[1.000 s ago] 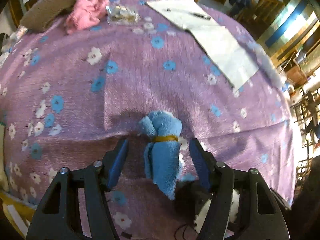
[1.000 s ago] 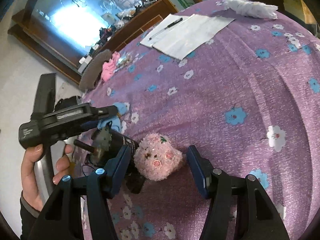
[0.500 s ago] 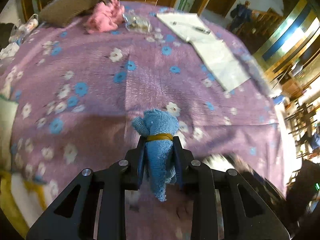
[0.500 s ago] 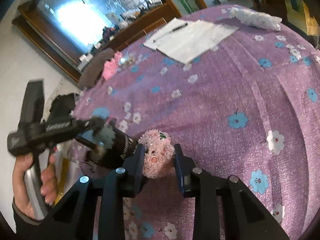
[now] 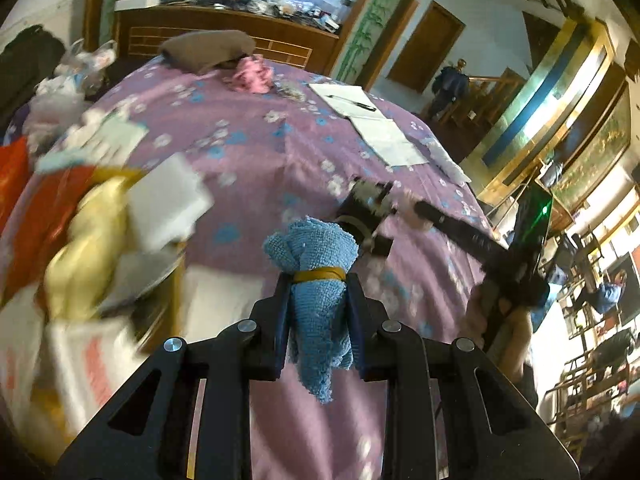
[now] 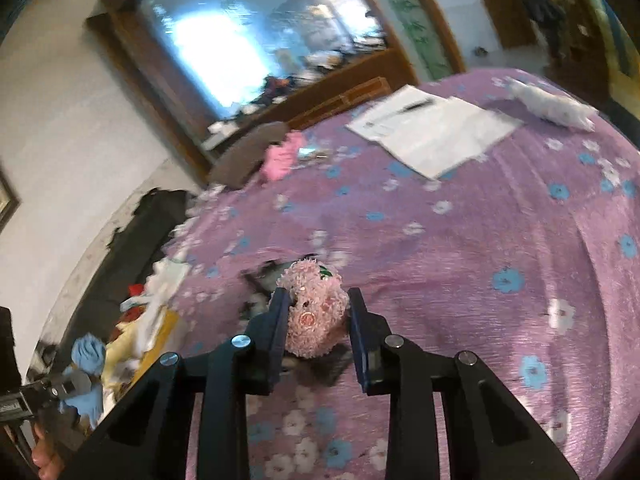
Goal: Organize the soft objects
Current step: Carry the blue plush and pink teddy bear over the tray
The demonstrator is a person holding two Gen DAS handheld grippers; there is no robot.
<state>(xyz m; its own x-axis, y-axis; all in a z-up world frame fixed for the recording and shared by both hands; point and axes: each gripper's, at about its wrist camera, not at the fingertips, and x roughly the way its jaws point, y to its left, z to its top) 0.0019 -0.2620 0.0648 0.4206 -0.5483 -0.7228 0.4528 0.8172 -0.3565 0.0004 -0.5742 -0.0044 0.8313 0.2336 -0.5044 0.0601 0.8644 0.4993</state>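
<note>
Now that both grippers have closed and lifted, left gripper (image 5: 319,312) clamps the towel (image 5: 316,276), right gripper (image 6: 318,316) the plush (image 6: 314,312), above the bed (image 6: 460,248); pile (image 5: 92,248) at 9 o'clock likely next.

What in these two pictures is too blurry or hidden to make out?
- Left wrist view: the heap of yellow, white and red things on the left is smeared by motion; single items are unclear.
- Left wrist view: the left claw covers the middle of the blue towel.
- Right wrist view: the right claw hides the sides of the pink plush.
</note>
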